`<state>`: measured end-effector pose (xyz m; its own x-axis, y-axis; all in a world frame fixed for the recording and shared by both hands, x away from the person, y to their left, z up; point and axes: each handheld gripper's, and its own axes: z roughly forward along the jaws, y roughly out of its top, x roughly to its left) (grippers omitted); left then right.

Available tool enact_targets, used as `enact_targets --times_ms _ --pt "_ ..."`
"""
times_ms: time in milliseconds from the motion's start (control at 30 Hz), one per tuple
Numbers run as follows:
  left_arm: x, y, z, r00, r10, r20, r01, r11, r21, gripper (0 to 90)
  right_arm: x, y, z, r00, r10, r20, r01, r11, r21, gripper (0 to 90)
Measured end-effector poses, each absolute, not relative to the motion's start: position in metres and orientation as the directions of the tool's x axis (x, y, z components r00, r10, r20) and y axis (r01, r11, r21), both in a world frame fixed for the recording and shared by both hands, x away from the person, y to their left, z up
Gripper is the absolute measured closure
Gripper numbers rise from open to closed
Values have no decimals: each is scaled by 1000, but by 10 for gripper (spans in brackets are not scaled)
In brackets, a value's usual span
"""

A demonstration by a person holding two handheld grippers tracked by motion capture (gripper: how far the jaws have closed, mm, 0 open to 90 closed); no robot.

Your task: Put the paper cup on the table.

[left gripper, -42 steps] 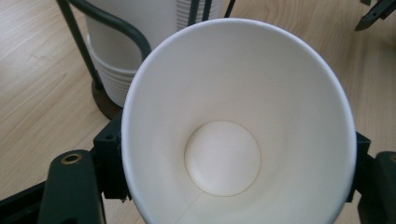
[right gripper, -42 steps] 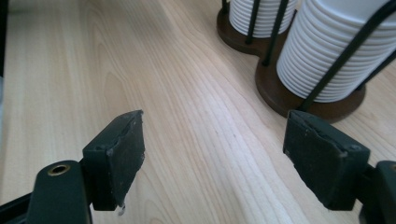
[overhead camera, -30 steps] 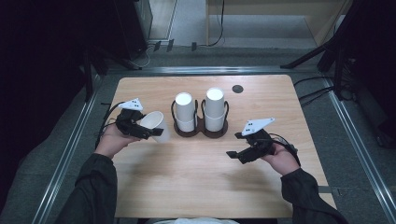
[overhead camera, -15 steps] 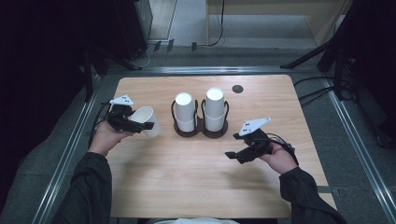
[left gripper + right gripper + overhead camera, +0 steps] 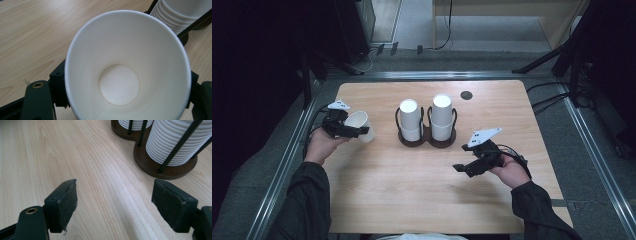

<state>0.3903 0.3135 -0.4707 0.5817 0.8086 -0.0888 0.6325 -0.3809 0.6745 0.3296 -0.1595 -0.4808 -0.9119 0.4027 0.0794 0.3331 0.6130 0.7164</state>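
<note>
Since the earlier frame our left gripper (image 5: 357,131) carried the cup (image 5: 358,125) leftward, away from the holder (image 5: 427,141); it clamps the cup above the table (image 5: 412,200). Right gripper (image 5: 464,169) idles wide open. We judge: cup pulled, placement remains

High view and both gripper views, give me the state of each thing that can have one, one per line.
Paper cup: empty, tipped on its side, held off the table.
Left gripper: shut on the paper cup.
Right gripper: open, nothing between its jaws.
Cup stacks: two, upside down, upright in the holder.
Holder: standing on the table.
</note>
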Motion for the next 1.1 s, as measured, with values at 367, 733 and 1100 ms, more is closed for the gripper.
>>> enact_targets --times_ms 367,733,1100 --pt "404 324 -481 512 854 -94 676 -334 657 223 325 -162 -485 -907 412 84 346 618 706 213" --pt "406 329 -490 494 867 -73 693 -341 635 207 324 -163 -486 -907 413 86 348 620 703 213" --pt "406 325 -491 508 860 -54 686 -365 630 192 324 -164 -485 -904 419 81 349 617 705 213"
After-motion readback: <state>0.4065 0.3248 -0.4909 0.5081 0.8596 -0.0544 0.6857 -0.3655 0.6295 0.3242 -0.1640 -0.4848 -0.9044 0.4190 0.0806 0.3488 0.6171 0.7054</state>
